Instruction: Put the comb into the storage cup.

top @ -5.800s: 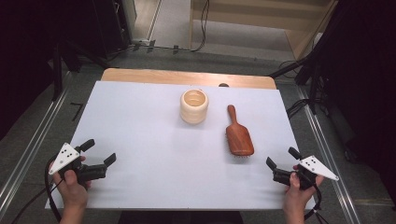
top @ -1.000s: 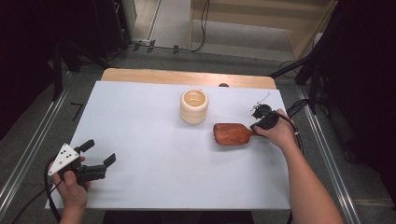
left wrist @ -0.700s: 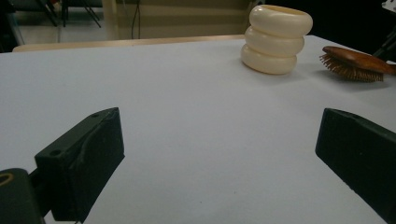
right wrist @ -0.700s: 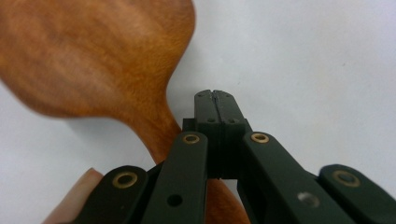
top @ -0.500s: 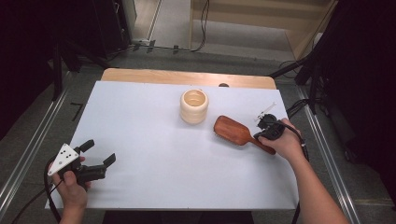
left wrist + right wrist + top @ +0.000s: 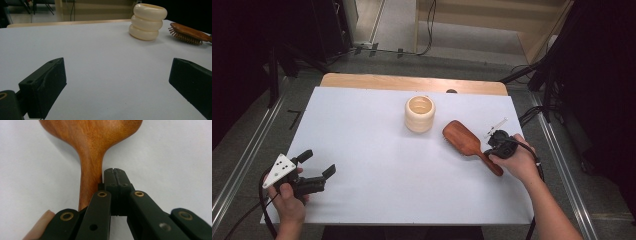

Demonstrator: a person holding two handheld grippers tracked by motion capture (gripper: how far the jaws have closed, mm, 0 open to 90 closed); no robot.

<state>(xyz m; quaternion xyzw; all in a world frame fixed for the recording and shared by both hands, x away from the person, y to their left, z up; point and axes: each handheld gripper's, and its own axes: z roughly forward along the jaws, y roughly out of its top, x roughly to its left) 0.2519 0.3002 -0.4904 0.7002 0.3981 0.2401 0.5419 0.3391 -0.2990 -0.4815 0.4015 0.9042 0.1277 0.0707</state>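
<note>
High view looks down from above my side; my left gripper view, low, shares its cream ringed wooden cup (image 6: 419,113) (image 6: 149,21); my right gripper view sits closest.

Cream ringed cup (image 6: 419,114) upright mid-table (image 6: 362,150)

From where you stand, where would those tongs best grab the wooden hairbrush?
Probably the slim handle, from above, with the tongs across its width. The wooden hairbrush lies flat, bristles down, and its paddle head looks too broad to span; the handle narrows evenly. Right now the right tongs are shut beside the handle, pressing against it rather than around it.
</note>
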